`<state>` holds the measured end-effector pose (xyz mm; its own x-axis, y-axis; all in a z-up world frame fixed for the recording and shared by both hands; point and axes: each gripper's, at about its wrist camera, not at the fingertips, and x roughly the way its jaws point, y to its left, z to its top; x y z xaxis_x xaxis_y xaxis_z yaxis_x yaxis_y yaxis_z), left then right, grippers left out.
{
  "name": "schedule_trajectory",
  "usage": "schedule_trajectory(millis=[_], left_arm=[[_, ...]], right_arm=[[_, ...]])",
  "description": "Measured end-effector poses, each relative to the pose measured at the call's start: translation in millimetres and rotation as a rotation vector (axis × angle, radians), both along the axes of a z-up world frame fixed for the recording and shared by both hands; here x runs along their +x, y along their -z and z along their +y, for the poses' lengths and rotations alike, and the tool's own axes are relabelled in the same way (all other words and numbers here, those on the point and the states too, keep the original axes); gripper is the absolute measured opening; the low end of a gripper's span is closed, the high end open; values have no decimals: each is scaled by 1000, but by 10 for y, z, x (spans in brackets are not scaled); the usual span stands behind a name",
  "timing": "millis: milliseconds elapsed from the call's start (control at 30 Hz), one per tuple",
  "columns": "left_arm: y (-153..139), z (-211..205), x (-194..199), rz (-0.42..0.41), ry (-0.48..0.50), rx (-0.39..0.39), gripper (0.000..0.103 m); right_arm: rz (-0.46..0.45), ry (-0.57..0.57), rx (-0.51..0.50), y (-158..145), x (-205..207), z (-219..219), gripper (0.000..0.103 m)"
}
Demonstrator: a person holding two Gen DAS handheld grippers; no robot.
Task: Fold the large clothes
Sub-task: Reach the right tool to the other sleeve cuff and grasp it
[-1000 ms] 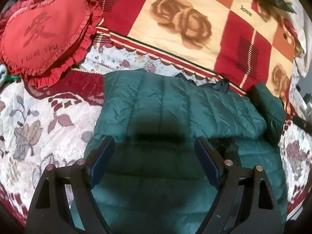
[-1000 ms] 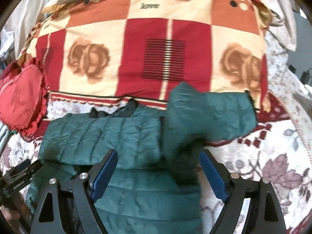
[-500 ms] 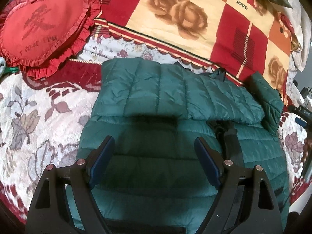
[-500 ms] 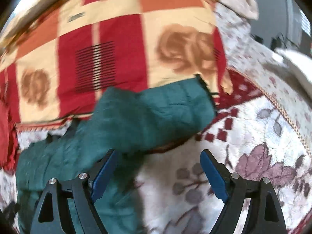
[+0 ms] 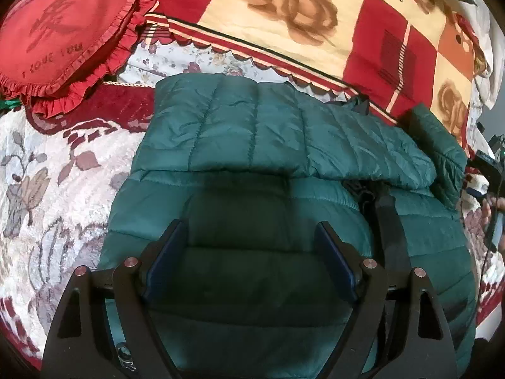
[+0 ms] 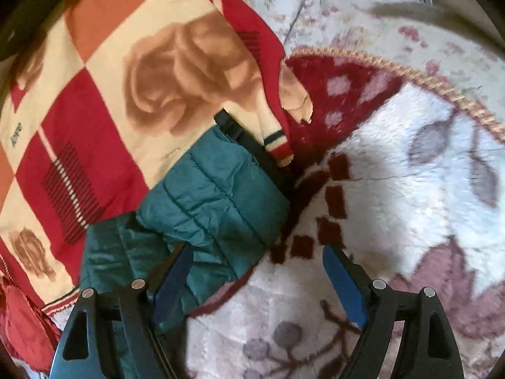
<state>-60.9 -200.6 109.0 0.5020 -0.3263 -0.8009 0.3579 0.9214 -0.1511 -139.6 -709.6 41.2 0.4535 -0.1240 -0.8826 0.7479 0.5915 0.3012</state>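
Note:
A dark green quilted jacket [image 5: 284,145] lies on the bed. One sleeve [image 5: 252,132] is folded across its chest, above the black zip strip [image 5: 386,221]. My left gripper [image 5: 251,225] hovers open over the jacket's body, with nothing between its blue pads. The other sleeve [image 6: 217,202] sticks out sideways, and its black cuff [image 6: 249,145] rests against the checked blanket. My right gripper [image 6: 257,252] is open above that sleeve's end. Its left finger [image 6: 176,268] is over the green fabric and its right finger [image 6: 341,274] is over the bed cover.
A red heart-shaped cushion [image 5: 63,31] lies at the far left. A checked red and cream rose blanket [image 5: 300,15] runs behind the jacket. The floral bed cover [image 6: 410,189] spreads to the right of the sleeve. A hand [image 5: 495,211] shows at the right edge.
My right gripper swung right and rolled, from over the jacket's body to the outstretched sleeve's cuff end. My left gripper sank slightly closer to the jacket. Both stayed open.

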Motion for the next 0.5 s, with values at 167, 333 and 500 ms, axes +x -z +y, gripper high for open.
schedule_trajectory(millis=[167, 333, 500], left_arm=[[33, -2, 10, 8, 9, -2, 84], [72, -10, 24, 9, 8, 0, 84], [95, -25, 28, 7, 9, 6, 84]], right_arm=[[-23, -1, -4, 91, 129, -56, 83], [-34, 40, 55, 320, 238, -155, 63], [-97, 129, 112, 504, 146, -260, 37]])
